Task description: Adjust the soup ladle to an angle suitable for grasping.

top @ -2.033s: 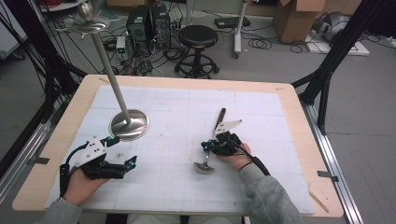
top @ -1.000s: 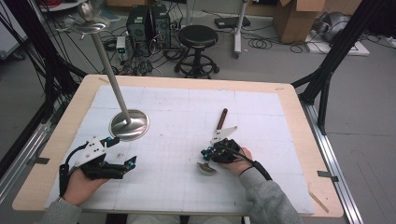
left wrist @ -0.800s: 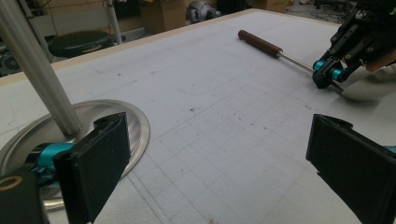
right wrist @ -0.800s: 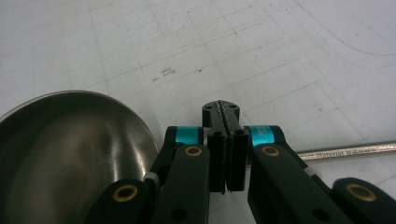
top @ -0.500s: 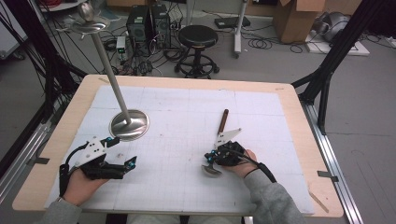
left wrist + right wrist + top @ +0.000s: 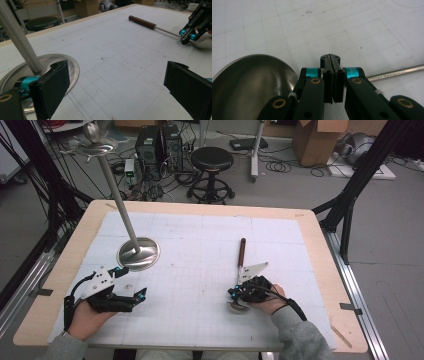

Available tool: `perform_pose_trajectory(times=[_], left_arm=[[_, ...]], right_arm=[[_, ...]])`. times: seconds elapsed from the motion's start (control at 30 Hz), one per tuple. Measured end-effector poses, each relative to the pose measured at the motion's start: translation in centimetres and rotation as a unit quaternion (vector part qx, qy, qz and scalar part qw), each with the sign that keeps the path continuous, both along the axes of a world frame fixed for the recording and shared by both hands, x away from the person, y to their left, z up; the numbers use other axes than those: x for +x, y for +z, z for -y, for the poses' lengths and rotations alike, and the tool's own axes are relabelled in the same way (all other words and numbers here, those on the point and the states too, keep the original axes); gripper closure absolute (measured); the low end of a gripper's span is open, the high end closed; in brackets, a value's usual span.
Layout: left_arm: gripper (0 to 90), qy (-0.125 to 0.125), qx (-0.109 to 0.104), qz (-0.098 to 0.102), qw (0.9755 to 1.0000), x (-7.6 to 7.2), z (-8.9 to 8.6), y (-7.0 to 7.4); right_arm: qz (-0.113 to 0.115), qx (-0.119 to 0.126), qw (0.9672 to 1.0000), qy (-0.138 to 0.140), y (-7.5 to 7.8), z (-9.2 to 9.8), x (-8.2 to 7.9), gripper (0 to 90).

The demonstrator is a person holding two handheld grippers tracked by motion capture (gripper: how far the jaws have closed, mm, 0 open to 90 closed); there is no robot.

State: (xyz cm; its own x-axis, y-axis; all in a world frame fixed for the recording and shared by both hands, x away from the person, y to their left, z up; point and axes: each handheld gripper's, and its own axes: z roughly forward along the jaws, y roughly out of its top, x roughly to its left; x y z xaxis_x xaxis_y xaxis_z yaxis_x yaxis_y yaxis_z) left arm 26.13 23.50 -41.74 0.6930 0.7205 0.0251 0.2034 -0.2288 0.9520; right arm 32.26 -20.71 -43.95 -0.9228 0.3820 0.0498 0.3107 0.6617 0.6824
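Now the ladle [image 6: 240, 270] lies flat on the white mat [image 6: 200, 250], brown handle pointing away from the person, steel bowl [image 6: 249, 82] nearest them, toward the table's [image 6: 310, 227] right side. The right gripper [image 6: 331, 58] sits right over the shaft [image 6: 397, 72] where it meets the bowl, jaws pressed together. From its own view the shaft passes under them, so whether they pinch it or merely rest shut on top, one cannot tell. If the step is a lift, the grip wants checking first: a thin round shaft can roll or slip out of flat pads, and the bowl's weight so close to the jaws would tip the handle. Squaring the jaws across the shaft and raising slowly looks wise.

Over on the left, the left gripper [image 6: 131, 296] rests on the mat with jaws wide apart and nothing between them, just beside the round base [image 6: 72, 67] of the metal stand [image 6: 112, 190], whose pole leans up to a small dish at the top. Any swing that way risks knocking the pole, so the ladle should travel clear of it.
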Motion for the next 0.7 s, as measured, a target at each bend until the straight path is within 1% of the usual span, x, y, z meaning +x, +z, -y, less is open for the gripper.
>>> perform_pose_trajectory(times=[0.03,0.2,0.33,0.43,0.47,0.57,0.6,0.7], left_arm=[[7.1,0.001,0.001,0.000,1.0000,0.0,0.0,0.0],[7.1,-0.001,0.001,0.001,1.0000,0.0,0.0,0.0],[7.1,-0.001,0.002,0.000,1.0000,0.0,0.0,0.0],[7.1,-0.002,0.002,0.000,1.0000,0.0,0.1,0.0],[7.1,-0.002,0.002,0.000,1.0000,0.0,0.1,0.0],[7.1,-0.002,0.002,0.001,1.0000,0.0,0.0,0.0],[7.1,-0.001,0.001,0.000,1.0000,0.0,0.0,0.0],[7.1,-0.001,0.001,0.000,1.0000,0.0,0.0,0.0]], right_arm=[[0.002,0.000,1.0000,-0.001,0.0,0.2,-0.1,89.8],[-0.002,-0.002,1.0000,0.001,0.1,1.7,-0.5,89.8],[-0.013,0.002,0.9999,0.001,0.1,3.2,-0.9,89.9],[-0.025,0.012,0.9996,0.000,0.0,4.3,-0.9,89.9],[-0.031,0.013,0.9994,0.001,-0.1,4.5,-1.0,89.8],[-0.034,0.018,0.9993,0.003,-0.1,4.9,-0.9,89.8],[-0.039,0.018,0.9991,0.004,-0.1,5.0,-1.0,89.8],[-0.040,0.020,0.9990,0.006,-0.1,5.4,-1.0,89.8]])
